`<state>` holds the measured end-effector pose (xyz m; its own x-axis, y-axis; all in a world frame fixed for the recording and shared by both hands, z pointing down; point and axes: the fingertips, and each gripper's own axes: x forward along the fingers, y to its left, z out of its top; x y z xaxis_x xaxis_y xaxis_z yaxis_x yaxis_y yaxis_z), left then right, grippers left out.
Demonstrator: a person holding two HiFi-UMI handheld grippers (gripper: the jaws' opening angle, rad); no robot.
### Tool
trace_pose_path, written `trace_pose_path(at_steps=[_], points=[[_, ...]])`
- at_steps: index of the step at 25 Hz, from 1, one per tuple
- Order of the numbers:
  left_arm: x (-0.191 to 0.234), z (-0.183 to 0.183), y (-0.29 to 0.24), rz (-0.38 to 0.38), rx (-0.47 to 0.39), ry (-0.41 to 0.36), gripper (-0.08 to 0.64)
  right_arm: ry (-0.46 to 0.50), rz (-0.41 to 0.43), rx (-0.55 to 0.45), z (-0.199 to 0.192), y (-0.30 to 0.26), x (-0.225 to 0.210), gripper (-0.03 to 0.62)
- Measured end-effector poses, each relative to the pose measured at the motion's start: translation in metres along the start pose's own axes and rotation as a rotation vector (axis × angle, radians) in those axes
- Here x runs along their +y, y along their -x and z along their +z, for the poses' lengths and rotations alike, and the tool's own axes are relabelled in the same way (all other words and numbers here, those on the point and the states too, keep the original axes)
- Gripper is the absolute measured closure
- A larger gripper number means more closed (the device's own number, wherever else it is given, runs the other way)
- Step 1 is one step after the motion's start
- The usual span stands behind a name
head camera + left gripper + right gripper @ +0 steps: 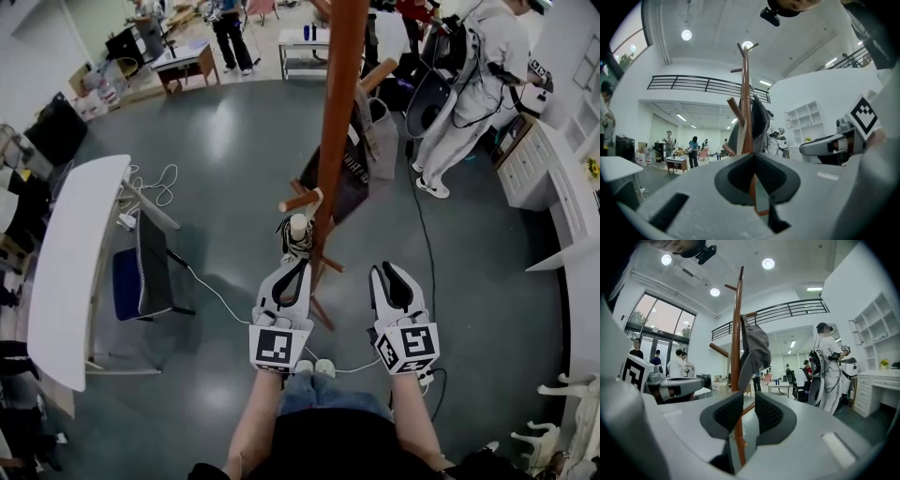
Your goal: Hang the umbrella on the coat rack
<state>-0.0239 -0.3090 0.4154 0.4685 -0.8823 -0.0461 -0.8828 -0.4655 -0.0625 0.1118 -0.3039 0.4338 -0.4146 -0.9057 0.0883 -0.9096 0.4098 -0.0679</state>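
The brown coat rack pole (336, 112) rises just ahead of me, with a short peg (300, 200) sticking out to its left. Below that peg is the folded umbrella (298, 234), black and white with a white top; a pale strap runs up to the peg. My left gripper (298, 261) points level, jaws together at the umbrella's fabric; the pinch itself is hidden. In the left gripper view the tips (754, 157) meet in front of the pole (746, 93). My right gripper (387, 270) is beside it, jaws a narrow slit apart (749, 397), nothing between them.
A grey bag (375, 131) hangs on the rack's far side. The rack's legs (323, 314) spread near my feet, beside a floor cable (225, 300). A white table (70, 262) and chair (141, 272) stand left, a person in white (469, 84) and cabinets (544, 169) right.
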Motion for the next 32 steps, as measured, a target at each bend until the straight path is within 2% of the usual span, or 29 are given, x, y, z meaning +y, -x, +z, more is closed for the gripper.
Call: trace_pose_path(at_steps=[3,8,11,16,25,32], points=[[0.001,0.009,-0.001,0.001,-0.016,-0.01,0.554,0.008,-0.031,-0.031,0.013,0.002,-0.008,0.559],[0.009,0.031,-0.003,0.006,-0.055,-0.03,0.554,0.002,-0.051,-0.074,0.036,0.0,-0.012,0.583],[0.01,0.04,-0.004,0.009,-0.061,-0.048,0.554,0.005,-0.054,-0.086,0.043,0.0,-0.015,0.584],[0.015,0.056,-0.002,0.02,-0.098,-0.032,0.554,0.01,-0.049,-0.102,0.048,0.002,-0.012,0.584],[0.017,0.054,0.002,0.02,-0.073,-0.055,0.554,0.011,-0.063,-0.118,0.05,0.006,-0.014,0.586],[0.013,0.056,0.001,0.02,-0.083,-0.045,0.554,0.012,-0.063,-0.113,0.05,0.01,-0.017,0.586]])
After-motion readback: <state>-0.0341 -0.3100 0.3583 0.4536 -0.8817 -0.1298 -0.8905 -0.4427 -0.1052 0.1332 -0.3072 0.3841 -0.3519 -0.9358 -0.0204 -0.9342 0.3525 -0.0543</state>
